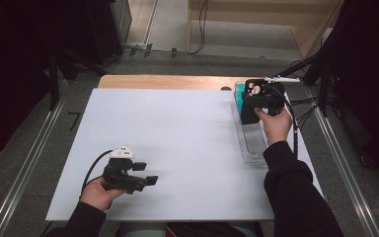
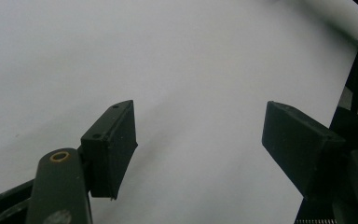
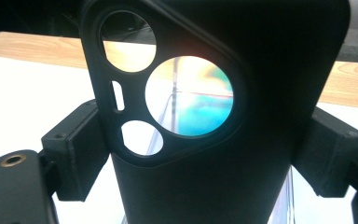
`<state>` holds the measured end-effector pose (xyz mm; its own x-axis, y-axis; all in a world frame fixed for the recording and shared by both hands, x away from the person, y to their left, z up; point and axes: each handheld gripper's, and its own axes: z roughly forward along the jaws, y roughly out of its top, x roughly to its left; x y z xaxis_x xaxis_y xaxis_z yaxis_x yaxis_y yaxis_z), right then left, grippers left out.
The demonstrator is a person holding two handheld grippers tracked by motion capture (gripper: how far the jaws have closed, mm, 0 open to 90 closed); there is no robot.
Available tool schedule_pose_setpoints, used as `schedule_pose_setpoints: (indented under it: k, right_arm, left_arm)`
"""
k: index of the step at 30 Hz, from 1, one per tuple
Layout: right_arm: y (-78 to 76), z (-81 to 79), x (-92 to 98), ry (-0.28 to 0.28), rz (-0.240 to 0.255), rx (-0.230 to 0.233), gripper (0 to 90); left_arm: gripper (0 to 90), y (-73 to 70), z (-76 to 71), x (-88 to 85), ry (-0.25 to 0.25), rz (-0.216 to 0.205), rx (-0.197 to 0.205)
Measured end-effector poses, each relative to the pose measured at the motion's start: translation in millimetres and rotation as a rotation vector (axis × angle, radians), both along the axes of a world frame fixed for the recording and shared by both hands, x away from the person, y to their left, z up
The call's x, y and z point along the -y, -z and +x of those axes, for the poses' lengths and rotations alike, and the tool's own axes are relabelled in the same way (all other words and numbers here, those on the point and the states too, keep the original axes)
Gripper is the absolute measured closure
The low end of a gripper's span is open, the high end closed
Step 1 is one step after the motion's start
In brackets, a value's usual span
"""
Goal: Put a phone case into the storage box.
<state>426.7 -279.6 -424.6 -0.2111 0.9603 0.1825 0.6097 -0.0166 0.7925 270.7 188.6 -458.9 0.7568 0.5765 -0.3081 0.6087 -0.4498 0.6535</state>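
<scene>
The high view looks forward and down over my side of the white rectangular table sheet [image 1: 177, 143], taking it in whole. My left gripper's camera sits low and close, facing across that same white sheet [image 2: 177, 60]. My right gripper's camera stares point-blank at the black plastic phone case with round cutouts [image 3: 223, 140], with the sheet behind it.

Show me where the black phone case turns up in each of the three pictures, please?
High view: the black phone case is at the upper right, held in the right hand-held gripper over the clear tray.
Left gripper view: not in it.
Right gripper view: the case stands upright in the centre, clamped between the jaws.
Shared landmark: the white table sheet, also and.
</scene>
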Motion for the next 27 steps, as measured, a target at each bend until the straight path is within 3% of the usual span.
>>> schedule_pose_setpoints:
  k: [11, 27]
  right_arm:
    - [25.5, 22.9, -2.1, 0.033, -0.011, -0.021, 12.3]
    - [24.2, 50.3, -12.9, 0.051, -0.06, -0.06, 12.3]
  left_arm:
    - [26.4, 0.7, -0.4, 2.9, 0.009, -0.004, 0.002]
    - [26.4, 0.8, -0.1, 2.9, 0.012, -0.009, 0.002]
